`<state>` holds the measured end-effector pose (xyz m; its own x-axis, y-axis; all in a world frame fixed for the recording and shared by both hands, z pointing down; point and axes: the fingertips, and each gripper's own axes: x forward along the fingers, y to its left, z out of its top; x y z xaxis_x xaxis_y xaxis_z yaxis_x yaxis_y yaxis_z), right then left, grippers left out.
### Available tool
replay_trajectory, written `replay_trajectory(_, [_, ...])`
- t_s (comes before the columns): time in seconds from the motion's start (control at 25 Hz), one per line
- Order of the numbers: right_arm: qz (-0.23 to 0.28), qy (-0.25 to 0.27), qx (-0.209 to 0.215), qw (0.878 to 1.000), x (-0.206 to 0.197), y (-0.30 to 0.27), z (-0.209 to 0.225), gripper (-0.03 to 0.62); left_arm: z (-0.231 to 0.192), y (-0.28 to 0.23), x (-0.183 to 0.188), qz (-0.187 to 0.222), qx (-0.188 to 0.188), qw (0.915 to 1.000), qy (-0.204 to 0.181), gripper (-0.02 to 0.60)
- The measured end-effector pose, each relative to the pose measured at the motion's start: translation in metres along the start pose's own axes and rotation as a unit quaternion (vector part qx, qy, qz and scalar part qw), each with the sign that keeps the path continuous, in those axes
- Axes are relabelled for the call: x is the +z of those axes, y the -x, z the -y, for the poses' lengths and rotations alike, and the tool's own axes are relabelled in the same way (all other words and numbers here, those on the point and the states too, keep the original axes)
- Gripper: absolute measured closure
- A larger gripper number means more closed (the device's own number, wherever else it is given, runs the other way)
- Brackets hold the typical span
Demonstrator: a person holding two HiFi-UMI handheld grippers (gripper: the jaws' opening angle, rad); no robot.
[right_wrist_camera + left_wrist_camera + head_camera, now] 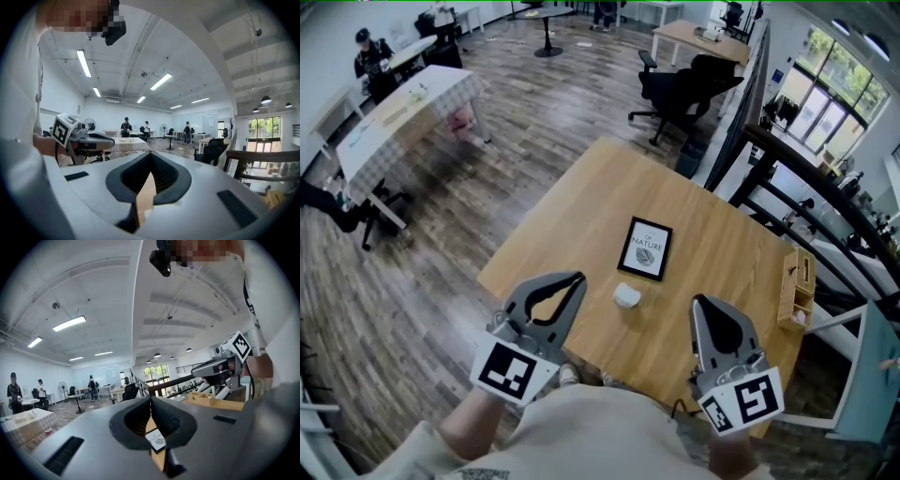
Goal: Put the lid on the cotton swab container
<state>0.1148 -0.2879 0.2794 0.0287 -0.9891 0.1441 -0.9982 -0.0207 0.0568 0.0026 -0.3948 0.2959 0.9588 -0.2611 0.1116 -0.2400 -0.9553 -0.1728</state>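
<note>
The fingers of the left gripper [578,278] and right gripper [698,301] are pressed together, empty. A small white container [626,296] is set on the counter [712,234]; its contents cannot be made out.

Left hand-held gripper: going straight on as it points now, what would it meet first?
Probably the framed picture, seen just past the left hand-held gripper and its shut tips; height is unclear, so it might pass over.
</note>
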Motion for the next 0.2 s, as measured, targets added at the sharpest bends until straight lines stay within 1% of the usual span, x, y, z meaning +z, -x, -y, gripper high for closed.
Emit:
replay_trajectory(0.08, [-0.004,0.001,-0.001,1.0,0.0001,-0.0015,-0.0004,0.569,-0.0021,0.0005,-0.001,-0.004,0.0,1.0,0.0,0.555])
replay_trajectory(0.2, [-0.006,0.002,-0.003,1.0,-0.0002,-0.0037,-0.0001,0.569,-0.0044,0.0,-0.0035,-0.015,0.0,0.9998,-0.011,0.555])
